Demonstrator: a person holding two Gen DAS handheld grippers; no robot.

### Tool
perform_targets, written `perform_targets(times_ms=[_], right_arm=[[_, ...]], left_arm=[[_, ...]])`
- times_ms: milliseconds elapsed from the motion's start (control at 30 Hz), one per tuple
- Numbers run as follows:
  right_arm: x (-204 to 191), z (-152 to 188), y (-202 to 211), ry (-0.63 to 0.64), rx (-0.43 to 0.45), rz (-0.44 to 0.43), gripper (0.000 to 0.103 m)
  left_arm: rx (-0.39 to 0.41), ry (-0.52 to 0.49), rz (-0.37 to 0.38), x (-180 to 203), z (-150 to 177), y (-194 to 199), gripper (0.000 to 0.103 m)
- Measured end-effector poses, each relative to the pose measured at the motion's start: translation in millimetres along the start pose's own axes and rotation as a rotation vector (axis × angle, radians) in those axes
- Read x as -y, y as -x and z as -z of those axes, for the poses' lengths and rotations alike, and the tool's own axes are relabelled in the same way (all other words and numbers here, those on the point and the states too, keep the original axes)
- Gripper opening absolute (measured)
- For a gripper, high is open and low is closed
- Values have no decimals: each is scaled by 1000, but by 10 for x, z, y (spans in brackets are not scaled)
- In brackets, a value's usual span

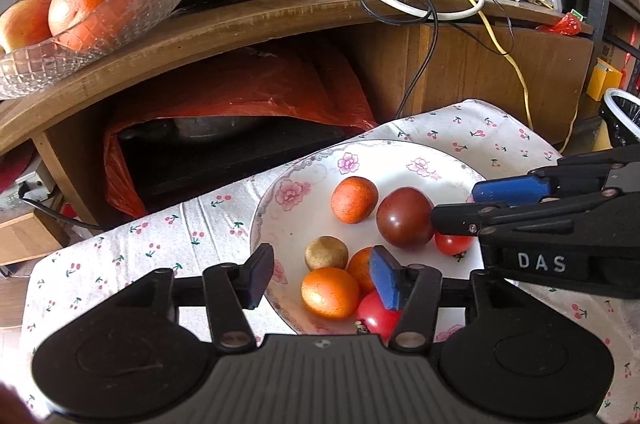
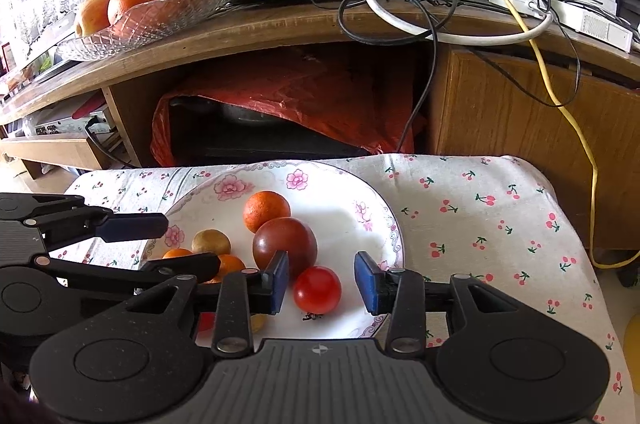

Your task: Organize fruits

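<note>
Wooden cabinet at 12 o'clock carries glass bowl of big fruit at 10, prob. a sorting spot. Floral plate on cherry cloth keeps small fruit together w/in reach. Both grippers tilt down over it. Left gripper jaws apart, orange fruit betw. them untouched; right gripper apart around red tomato, no grip.

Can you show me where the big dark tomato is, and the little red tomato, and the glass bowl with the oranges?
dark tomato (image 2: 285, 243): right wrist view, middle of its skin.
red tomato (image 2: 317, 290): right wrist view, its front.
glass bowl (image 1: 120, 12): left wrist view, its patterned wall.
</note>
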State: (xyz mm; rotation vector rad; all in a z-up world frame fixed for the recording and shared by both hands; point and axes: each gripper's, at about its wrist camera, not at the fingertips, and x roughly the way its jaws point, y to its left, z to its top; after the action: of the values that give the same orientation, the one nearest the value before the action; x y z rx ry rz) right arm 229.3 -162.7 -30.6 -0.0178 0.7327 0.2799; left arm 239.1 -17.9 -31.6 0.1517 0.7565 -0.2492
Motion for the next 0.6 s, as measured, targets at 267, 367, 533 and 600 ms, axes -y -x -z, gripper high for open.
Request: perform_targets(times_ms=[267,367,533,600], right_arm=[[7,0,19,-10,-2,11,38],[11,3,35,-10,0,15,39],[13,11,60,-11,-4,30,43],[14,14,70,-10,-6,35,43]], left_arm=[[-10,32,-29,-51,8,-2,78],[-4,31,-41,-48,9,11,81],[20,13,-74,-28,9,61,89],[25,11,-78,-27,7,74,92]])
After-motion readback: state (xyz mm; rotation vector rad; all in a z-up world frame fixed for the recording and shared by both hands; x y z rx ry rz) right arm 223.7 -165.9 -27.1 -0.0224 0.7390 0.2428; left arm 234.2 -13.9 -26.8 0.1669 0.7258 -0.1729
